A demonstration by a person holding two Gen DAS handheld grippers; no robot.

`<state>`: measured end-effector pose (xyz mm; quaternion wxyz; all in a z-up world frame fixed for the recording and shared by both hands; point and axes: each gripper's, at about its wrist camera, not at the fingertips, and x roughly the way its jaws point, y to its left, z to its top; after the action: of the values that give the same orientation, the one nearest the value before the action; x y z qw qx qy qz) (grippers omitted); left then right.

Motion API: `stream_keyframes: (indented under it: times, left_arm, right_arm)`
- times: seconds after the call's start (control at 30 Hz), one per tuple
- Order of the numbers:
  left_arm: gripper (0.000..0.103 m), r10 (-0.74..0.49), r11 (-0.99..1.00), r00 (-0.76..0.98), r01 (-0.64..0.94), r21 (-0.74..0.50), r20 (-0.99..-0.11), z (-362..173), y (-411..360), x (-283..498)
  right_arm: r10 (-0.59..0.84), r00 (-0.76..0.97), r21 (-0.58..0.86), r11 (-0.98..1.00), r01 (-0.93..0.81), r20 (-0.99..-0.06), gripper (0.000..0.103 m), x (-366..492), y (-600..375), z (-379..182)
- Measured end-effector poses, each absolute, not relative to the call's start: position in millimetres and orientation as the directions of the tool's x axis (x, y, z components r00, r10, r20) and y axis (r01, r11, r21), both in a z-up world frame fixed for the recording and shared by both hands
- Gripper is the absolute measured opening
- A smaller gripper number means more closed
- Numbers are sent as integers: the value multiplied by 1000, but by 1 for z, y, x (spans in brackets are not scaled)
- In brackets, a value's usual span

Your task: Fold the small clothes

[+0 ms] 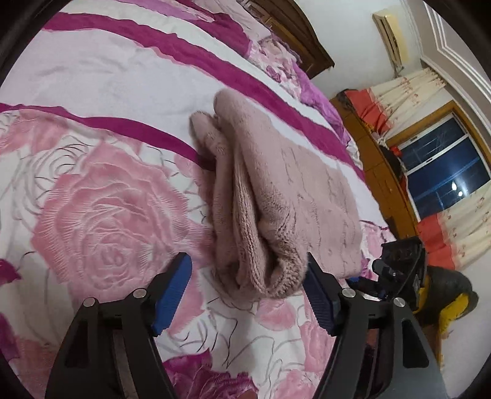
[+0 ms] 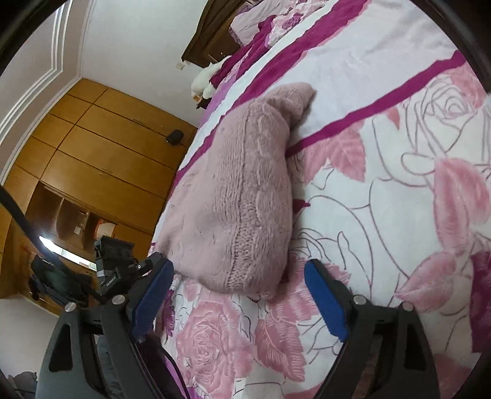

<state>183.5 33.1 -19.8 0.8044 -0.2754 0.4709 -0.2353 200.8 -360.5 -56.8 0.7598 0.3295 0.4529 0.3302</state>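
Note:
A dusty pink knitted garment (image 1: pixel 276 196) lies folded into a thick bundle on the rose-patterned bedspread (image 1: pixel 101 214). My left gripper (image 1: pixel 247 268) is open, its blue pads (image 1: pixel 172 294) on either side of the bundle's near end, holding nothing. In the right wrist view the same garment (image 2: pixel 239 196) lies just beyond my right gripper (image 2: pixel 237 271), which is open and empty with its blue pads (image 2: pixel 325 300) straddling the near edge. The other gripper shows at the edge of each view (image 1: pixel 396 270) (image 2: pixel 119 261).
The bed's edge runs close on one side, with a wooden wardrobe (image 2: pixel 101 147) beyond it. A dark window (image 1: pixel 445 172) with cream and orange curtains, a wooden headboard (image 1: pixel 300 36) and pillows (image 2: pixel 264 18) lie at the far end.

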Motion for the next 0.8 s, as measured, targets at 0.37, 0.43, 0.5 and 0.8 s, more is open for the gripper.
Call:
stream_keyframes:
  times: [0.37,0.43,0.5,0.8]
  left_arm:
    - [56,-771,611,349,174,-772,-532,-29,-1,206]
    - [52,-758,624,365,165,-764,-540,-29,-2,205]
    - [32,-730,653,368,129,-746,-576,-33,-2,207]
    - [7,-698,662,438,91,-744,-567,-12,4,172]
  right_arm:
    - [880,285,872,444,-208,-380,90,223,-338,-69]
    - [876,285,870,452,-197,-390,80,219,-335,-74]
    - [872,275,873,458,-170,-404,32,224,-332,-82]
    - [862,301,850,479,-219,-408,25,191,-324,-55]
